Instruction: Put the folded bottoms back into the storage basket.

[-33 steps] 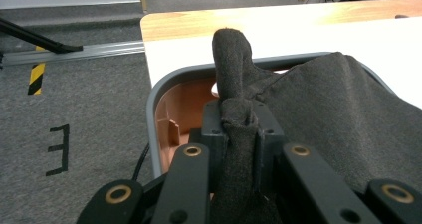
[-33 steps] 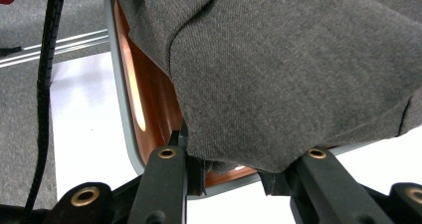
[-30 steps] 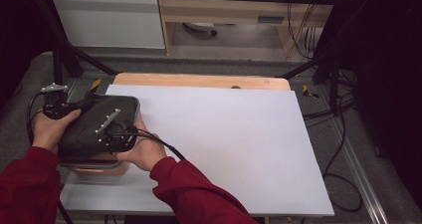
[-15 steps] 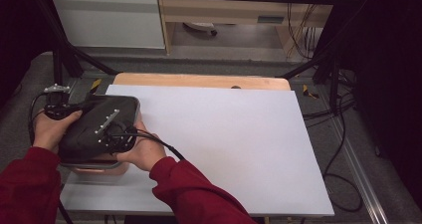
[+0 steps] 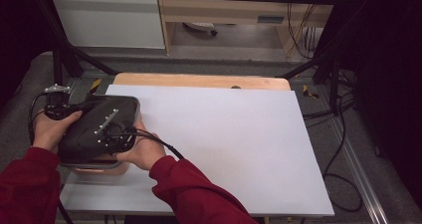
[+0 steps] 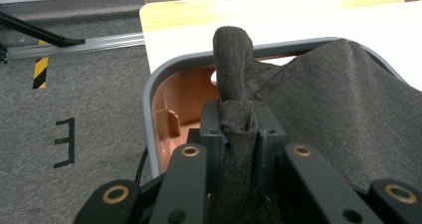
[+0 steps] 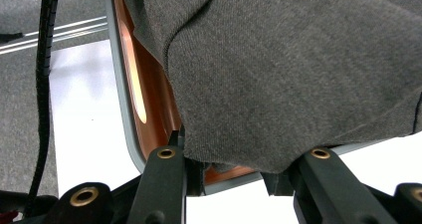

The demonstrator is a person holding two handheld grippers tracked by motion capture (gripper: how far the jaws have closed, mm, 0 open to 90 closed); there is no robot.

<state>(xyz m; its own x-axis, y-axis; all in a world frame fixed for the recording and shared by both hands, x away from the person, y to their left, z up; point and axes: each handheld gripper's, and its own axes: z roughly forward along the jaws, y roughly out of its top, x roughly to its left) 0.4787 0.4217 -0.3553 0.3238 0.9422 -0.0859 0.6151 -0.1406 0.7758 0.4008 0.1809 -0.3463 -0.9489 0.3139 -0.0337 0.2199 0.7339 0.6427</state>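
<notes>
A white table with a wooden strip along its far edge carries a copper-coloured bin with a grey rim at its near left corner.

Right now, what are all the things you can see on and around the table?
Dark grey fabric cloth: one, draped over the basin, pinched by both grippers.
Copper-coloured plastic basin with grey rim: one, at the table's left edge.
White table top: one, centre.
Pale wooden board: one, along the table's far edge.
Grey carpet floor: around the table.
Left gripper: black, shut on a bunched cloth fold.
Right gripper: black, clamping the cloth's edge.
Red sleeves: two, bottom.
</notes>
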